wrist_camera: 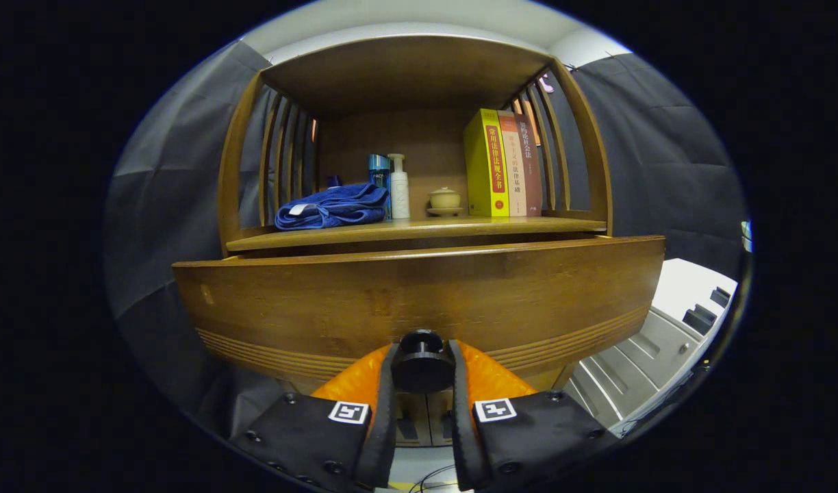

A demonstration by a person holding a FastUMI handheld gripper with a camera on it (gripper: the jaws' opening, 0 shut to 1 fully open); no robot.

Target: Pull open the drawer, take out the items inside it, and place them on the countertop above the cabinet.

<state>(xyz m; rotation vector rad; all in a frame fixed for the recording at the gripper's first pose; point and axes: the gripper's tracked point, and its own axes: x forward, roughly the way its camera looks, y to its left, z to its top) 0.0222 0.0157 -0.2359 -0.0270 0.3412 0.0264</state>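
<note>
Wood everywhere ahead: a brown wooden cabinet [419, 137] with slatted sides, its drawer front [419, 294] looming just beyond the fingers. Gripper [422, 370] sits low against that front. Fingers closed in on the round dark drawer knob [422, 366], one pad on each side of it, both appearing to press; knob sits squarely between them.

Drawer front stands forward of the shelf edge above it, a dark gap showing along its top line, so the drawer reads as already drawn out somewhat. How far, cannot tell from this low angle. Drawer interior hidden behind the front panel; contents not visible, nothing to say of what lies inside.

Above and beyond the fingers, the cabinet's tabletop [419, 229] carries a folded blue towel [333, 207], a blue bottle [378, 174] touching a white pump bottle [399, 186] just beside the towel, a small lidded ceramic pot [445, 200], and three upright books [504, 164] leaning together at the far side. Bare wood shows along the front edge, between towel and pot.

Judgement on step: the pull-open stage, grip on knob established, drawer partly out. Retrieval not begun.

Next move calls for a straight pull back along the drawer's run, keeping the pinch square on the knob so it does not slip off the rounded head. Then release, lift above the front panel and look down into the drawer before choosing a grasp. Placement will need the free strip of tabletop, clear of the bottles, which look easy to topple.
</note>
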